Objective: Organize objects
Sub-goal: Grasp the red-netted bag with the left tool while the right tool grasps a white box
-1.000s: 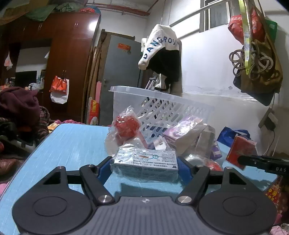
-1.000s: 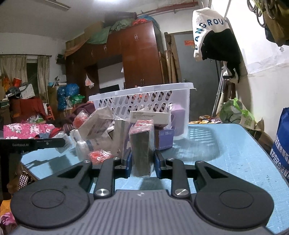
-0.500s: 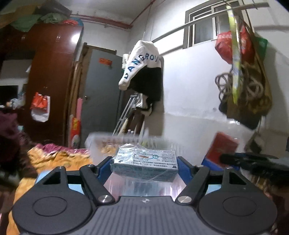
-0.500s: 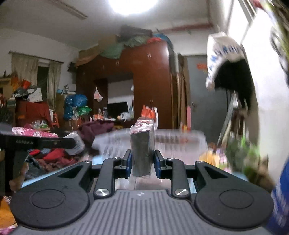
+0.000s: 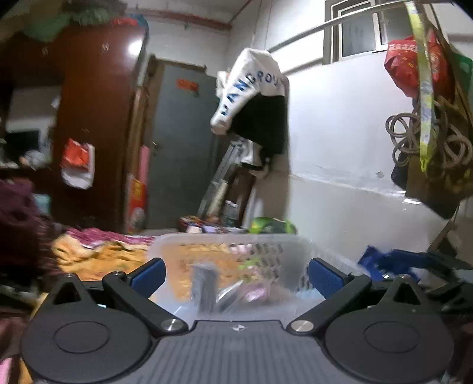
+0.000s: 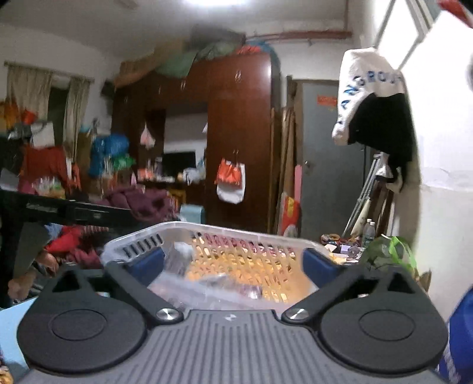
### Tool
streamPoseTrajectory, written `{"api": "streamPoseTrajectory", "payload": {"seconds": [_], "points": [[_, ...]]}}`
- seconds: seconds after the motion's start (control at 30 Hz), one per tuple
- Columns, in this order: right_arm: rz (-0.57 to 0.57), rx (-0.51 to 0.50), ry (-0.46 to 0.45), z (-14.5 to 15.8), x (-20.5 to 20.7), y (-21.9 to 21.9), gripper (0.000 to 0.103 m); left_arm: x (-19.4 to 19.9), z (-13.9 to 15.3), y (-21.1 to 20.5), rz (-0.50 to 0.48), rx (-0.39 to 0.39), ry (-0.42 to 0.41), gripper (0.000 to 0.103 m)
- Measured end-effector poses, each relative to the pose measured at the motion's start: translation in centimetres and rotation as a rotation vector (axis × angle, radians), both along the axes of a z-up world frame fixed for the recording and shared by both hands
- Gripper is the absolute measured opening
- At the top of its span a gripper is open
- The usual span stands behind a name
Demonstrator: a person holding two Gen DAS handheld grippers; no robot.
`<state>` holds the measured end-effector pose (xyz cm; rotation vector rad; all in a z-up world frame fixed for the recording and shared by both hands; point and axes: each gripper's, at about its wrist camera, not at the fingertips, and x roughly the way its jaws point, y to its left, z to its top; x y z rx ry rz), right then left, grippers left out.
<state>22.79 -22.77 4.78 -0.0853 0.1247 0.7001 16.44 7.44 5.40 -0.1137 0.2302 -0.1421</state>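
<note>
A: Both sets of jaws are springing apart over the white slotted plastic basket (image 5: 266, 251). The left gripper (image 5: 236, 274) has nothing between its pads.

B: Neither has the right gripper (image 6: 233, 263). Blurred packets (image 6: 212, 283) sit just beyond, inside the basket. I'd hold level until they settle.

Dark red-brown wardrobe (image 6: 236, 141) at 12 o'clock, bundles piled on top. Grey door (image 6: 325, 165) at 1 o'clock beside it. White wall (image 5: 340, 141) at 3 o'clock; window (image 5: 354, 29) high up, rail below. Curtained window (image 6: 44, 97) at 10 o'clock. Ceiling lamp (image 6: 218, 2) glaring overhead.
</note>
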Motion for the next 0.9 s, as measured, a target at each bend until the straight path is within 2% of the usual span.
{"api": "streamPoseTrajectory", "payload": {"seconds": [0.07, 0.13, 0.27, 0.4, 0.5, 0.53, 0.57, 0.63, 0.67, 0.7, 0.73, 0.9], "points": [[-0.008, -0.010, 0.017, -1.7, -1.6, -1.2, 0.103, -2.0, -1.4, 0.3, 0.002, 0.019, -0.011, 0.103], [-0.027, -0.019, 0.055, -3.0, -1.9, -1.3, 0.103, -2.7, -3.0, 0.7, 0.025, 0.027, 0.017, 0.103], [-0.022, -0.031, 0.133, -4.3, -0.6, -0.3, 0.103, -2.1, -5.2, 1.9, 0.072, 0.005, 0.073, 0.103], [-0.004, -0.059, 0.153, -4.3, 0.6, 1.1, 0.102, -0.7, -6.5, 2.8, 0.055, -0.032, 0.117, 0.103], [0.013, -0.071, 0.199, -4.7, 1.0, 1.4, 0.093, 0.0, -7.3, 2.9, 0.058, -0.042, 0.141, 0.102], [0.019, -0.069, 0.211, -4.9, 1.1, 1.3, 0.091, 0.2, -7.4, 2.8, 0.053, -0.048, 0.147, 0.100], [0.025, -0.064, 0.219, -5.2, 1.1, 1.0, 0.089, 0.2, -7.6, 2.7, 0.052, -0.051, 0.151, 0.093], [0.042, -0.045, 0.235, -5.6, 1.2, 0.4, 0.087, 0.1, -7.7, 2.4, 0.065, -0.027, 0.141, 0.073], [0.052, -0.040, 0.242, -5.7, 1.2, 0.2, 0.085, 0.1, -7.7, 2.2, 0.068, -0.012, 0.140, 0.053], [0.059, -0.040, 0.247, -5.7, 1.2, 0.2, 0.083, -0.1, -7.8, 2.1, 0.069, -0.005, 0.138, 0.052], [0.065, -0.038, 0.251, -5.8, 1.1, 0.0, 0.074, -0.3, -7.7, 2.0, 0.066, -0.001, 0.132, 0.051], [0.058, -0.019, 0.232, -5.8, 0.7, -0.3, 0.074, -1.5, -7.5, 2.0, 0.060, -0.007, 0.053, 0.051]]}}
